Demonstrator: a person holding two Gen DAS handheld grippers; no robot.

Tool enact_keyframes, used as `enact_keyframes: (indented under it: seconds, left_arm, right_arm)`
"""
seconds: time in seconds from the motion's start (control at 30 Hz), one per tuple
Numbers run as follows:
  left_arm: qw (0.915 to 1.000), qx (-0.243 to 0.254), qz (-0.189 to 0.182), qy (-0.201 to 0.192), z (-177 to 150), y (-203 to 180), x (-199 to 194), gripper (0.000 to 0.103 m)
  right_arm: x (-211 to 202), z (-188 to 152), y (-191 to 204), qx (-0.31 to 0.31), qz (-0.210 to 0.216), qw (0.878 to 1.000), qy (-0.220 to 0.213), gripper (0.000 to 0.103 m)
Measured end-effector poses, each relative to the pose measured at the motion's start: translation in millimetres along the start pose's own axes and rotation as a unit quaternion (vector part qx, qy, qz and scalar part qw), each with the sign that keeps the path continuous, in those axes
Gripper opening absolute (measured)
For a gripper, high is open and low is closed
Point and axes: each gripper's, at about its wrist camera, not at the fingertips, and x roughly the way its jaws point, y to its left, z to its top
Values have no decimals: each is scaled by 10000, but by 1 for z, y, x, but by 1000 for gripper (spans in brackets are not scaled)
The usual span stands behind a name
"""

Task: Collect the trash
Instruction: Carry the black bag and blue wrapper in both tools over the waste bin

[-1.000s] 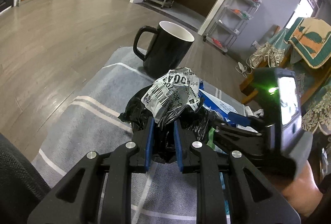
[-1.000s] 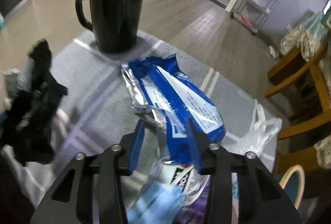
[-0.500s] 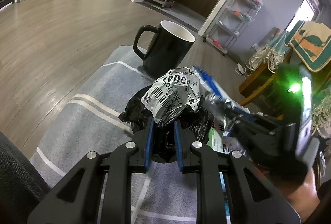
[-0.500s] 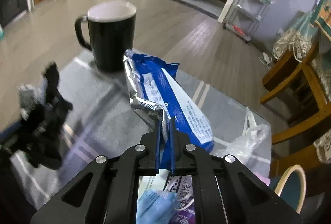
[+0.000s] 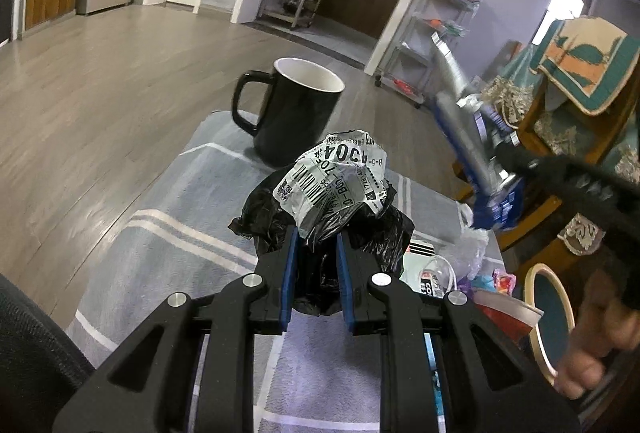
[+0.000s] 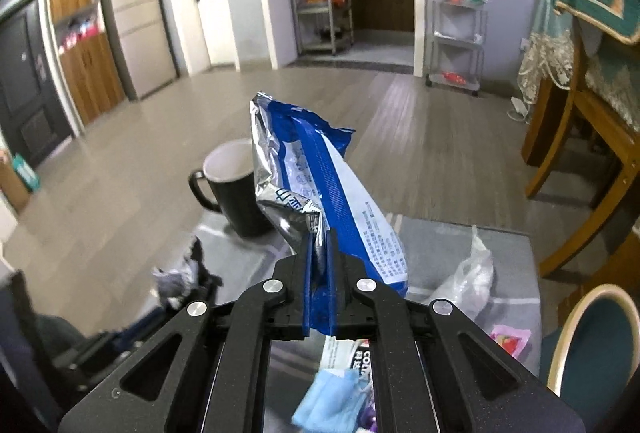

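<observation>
Two grippers are each clamping a piece of trash above a worktop (image 5: 160, 233) covered with a grey striped cloth. The left gripper (image 5: 316, 257) is pinching a black plastic bag (image 5: 376, 233), with its blue pads pressing the bag from both sides, and a crumpled white label (image 5: 336, 177) printed with a barcode is sitting on top of that bundle. The right gripper (image 6: 320, 257) is squeezing the lower end of a blue and silver snack wrapper (image 6: 320, 177), which is standing up clear of the cloth; its jaws have just been closing on the wrapper and are now fully together on it. In the left wrist view that wrapper (image 5: 464, 137) is appearing blurred, off to the right of the bag. A black mug (image 5: 296, 113) with a white inside is standing upright on the far part of the cloth, beyond the bag. Further trash is lying on the cloth under the right gripper: a clear plastic bag (image 6: 468, 273), something light blue that is possibly a face mask (image 6: 332, 397), and a pink scrap (image 6: 508, 341).
</observation>
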Motion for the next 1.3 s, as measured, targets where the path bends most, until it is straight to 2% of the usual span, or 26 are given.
enact_keyframes:
  seconds: [0.33,0.5,0.7,0.83,0.93,1.03,1.1,1.3]
  left_arm:
    - [9955,699,-623,-147,0,-36,-13,18]
    - [9911,905,-980,26,4,-57,-15,17]
    - [9838,1160,-1364,48,19,-92,-23,16]
    - [9758,1329,-1732,116,25,-129,-27,16]
    - [9665,1540,-2036,261,22,-166,-27,16]
    - [9573,1732,-2264,490,10,-196,-25,16]
    - [9479,1909,-2449,708,-3,-224,-20,16]
    - [9264,2272,-2741,1222,-44,-283,4,17]
  right_arm:
    - [-72,-12,-48,494,-280,9972,-496,7]
    - [-101,-31,-82,697,-558,9947,-519,7]
    - [-130,-56,-119,900,-833,9911,-521,7]
    - [-149,-76,-145,1134,-991,9872,-521,7]
    - [-159,-91,-163,1338,-1121,9832,-529,7]
    - [-168,-108,-183,1622,-1242,9773,-559,7]
    - [-175,-120,-196,1817,-1328,9726,-580,7]
    - [-185,-151,-230,2434,-1487,9561,-672,7]
